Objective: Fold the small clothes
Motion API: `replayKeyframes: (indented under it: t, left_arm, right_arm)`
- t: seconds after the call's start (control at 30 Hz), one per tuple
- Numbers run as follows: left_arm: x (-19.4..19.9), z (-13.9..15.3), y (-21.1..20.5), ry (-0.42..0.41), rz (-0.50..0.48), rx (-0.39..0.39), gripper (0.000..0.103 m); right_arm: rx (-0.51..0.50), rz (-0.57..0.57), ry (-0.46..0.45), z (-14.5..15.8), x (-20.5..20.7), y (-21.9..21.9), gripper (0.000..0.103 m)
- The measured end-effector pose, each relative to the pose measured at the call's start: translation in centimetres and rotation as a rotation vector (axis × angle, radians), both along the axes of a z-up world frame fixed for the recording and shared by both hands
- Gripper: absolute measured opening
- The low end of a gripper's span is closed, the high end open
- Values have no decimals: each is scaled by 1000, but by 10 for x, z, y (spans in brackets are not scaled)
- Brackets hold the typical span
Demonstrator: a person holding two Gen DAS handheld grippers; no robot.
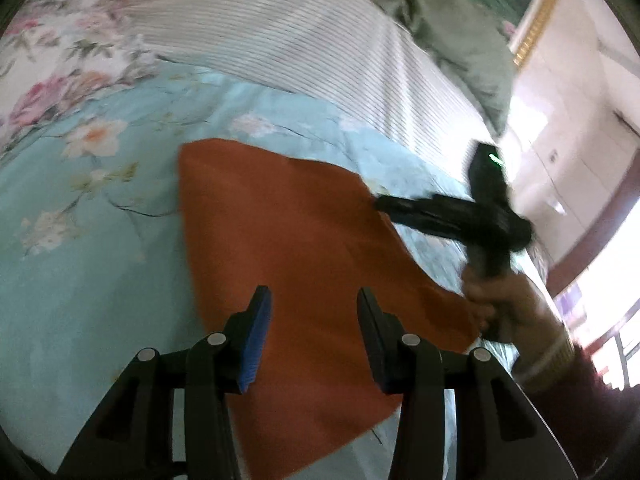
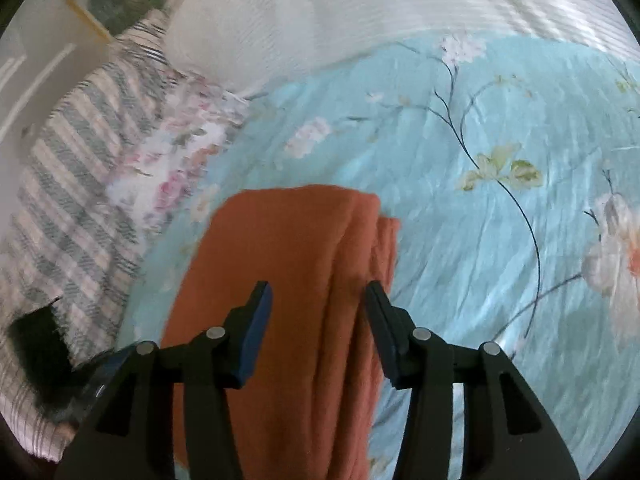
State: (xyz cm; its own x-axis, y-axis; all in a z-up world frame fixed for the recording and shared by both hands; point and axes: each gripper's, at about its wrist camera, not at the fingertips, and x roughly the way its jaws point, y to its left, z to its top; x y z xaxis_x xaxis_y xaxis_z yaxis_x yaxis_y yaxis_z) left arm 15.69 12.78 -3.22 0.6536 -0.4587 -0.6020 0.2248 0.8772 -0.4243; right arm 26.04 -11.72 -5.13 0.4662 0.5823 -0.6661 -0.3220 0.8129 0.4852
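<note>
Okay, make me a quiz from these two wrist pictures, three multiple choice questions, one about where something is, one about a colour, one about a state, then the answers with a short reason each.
1. Where does the orange cloth lie?
A. on the light blue floral bedspread
B. on a wooden floor
C. in a basket

2. What colour are the pads on the left gripper fingers?
A. red
B. blue
C. yellow

3. How are the right gripper fingers?
A. clamped on the cloth
B. shut with nothing between
C. apart, holding nothing

Answers:
1 A, the bedspread shows around the cloth in both views.
2 B, blue strips line the inner faces.
3 C, a clear gap shows, with the folded cloth lying flat below.
</note>
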Motion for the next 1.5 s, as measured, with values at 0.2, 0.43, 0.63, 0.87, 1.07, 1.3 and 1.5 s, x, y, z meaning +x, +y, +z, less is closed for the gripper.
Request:
replayKeyframes:
  t: [0.2,0.43,0.63,0.87,1.07,1.3,1.5]
  left_arm:
    - [0,-17,-20,54,-77,22,43]
    - [-4,-41,-47,107,-113,111,43]
    - [-6,-31,-50,89,-120,138,44]
    - [41,0,-6,49,16,63,43]
    - [101,-32,9,189,112,103,27]
    - [103,-35,4,182,115,132,24]
    - [54,-15,0,119,82,93,24]
  right_arm:
    - [89,16,-53,12,-3,-7,12]
    - [43,-47,-24,-12,-6,-26,12]
    - [25,-132,5,-11,-8,-37,32]
    - [168,-15,-17,28,-15,-1,31]
    - [29,-83,73,-21,19,15,24]
    - [42,-123,59,-29,14,-1,0]
    - [49,-100,18,-6,-17,-3,4]
